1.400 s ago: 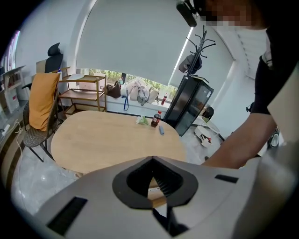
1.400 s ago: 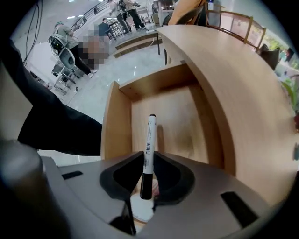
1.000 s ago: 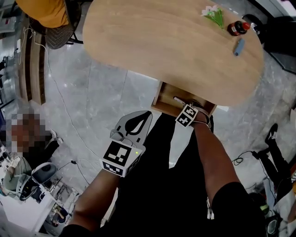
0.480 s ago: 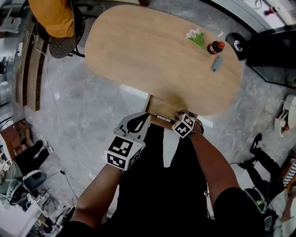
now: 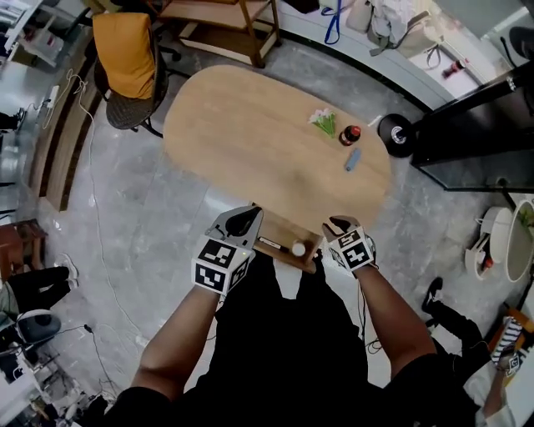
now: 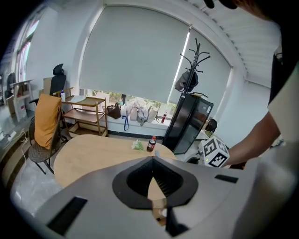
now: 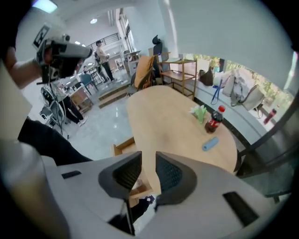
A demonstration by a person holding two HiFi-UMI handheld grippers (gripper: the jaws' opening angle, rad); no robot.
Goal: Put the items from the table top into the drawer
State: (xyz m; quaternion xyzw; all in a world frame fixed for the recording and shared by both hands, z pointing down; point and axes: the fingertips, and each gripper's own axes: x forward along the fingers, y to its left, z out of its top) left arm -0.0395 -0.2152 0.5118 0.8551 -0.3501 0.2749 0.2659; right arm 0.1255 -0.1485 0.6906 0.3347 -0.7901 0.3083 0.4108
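Observation:
On the oval wooden table (image 5: 250, 133), at its far right end, lie a bunch of green-and-white flowers (image 5: 324, 122), a red-capped cola bottle (image 5: 349, 135) and a blue cylinder (image 5: 353, 159). Under the near edge an open wooden drawer (image 5: 278, 254) holds a dark pen (image 5: 271, 243) and a white ball (image 5: 298, 248). My left gripper (image 5: 239, 223) hovers at the drawer's left with its tips together and empty. My right gripper (image 5: 338, 225) is at the drawer's right. Its jaws have just been opening, and nothing is between them (image 7: 149, 156).
A chair draped in orange cloth (image 5: 125, 71) stands beyond the table's left end, with a wooden shelf (image 5: 221, 21) behind it. At the right are a tall black cabinet (image 5: 467, 117) and the round base of a coat stand (image 5: 394, 132). Grey tiled floor surrounds the table.
The right gripper has come up out of the drawer and to its right. The left gripper has risen a little. The view has pulled back, so the table looks smaller.

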